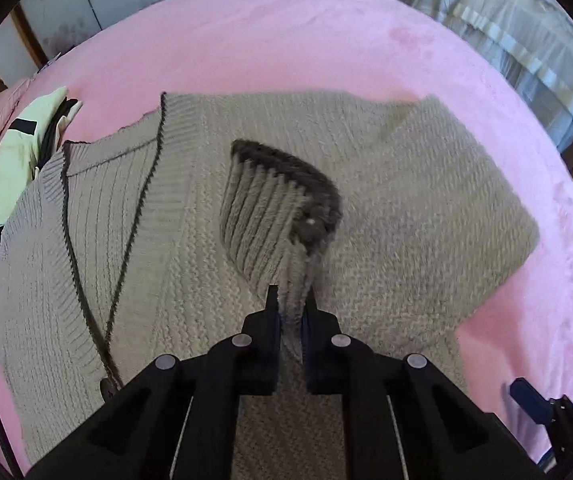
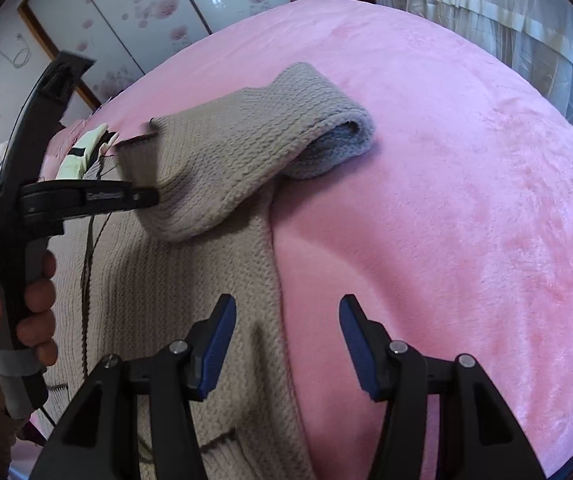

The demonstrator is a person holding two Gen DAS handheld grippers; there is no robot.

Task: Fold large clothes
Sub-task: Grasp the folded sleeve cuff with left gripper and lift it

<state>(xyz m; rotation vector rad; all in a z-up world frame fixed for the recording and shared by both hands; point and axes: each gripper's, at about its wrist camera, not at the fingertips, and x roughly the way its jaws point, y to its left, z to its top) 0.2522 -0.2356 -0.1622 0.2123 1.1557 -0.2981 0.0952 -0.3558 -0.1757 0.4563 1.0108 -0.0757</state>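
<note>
A beige knitted cardigan with dark trim lies spread on the pink bed. My left gripper is shut on the ribbed sleeve cuff, which has a dark edge, and holds it over the cardigan's body. In the right wrist view the cardigan lies at the left, its sleeve folded over the body, and the left gripper shows side-on, pinching it. My right gripper is open and empty, low over the cardigan's right edge and the pink cover.
A pale green and black garment lies at the bed's left edge near pink pillows. Sliding doors with a flower print stand behind the bed. White curtains hang at the right.
</note>
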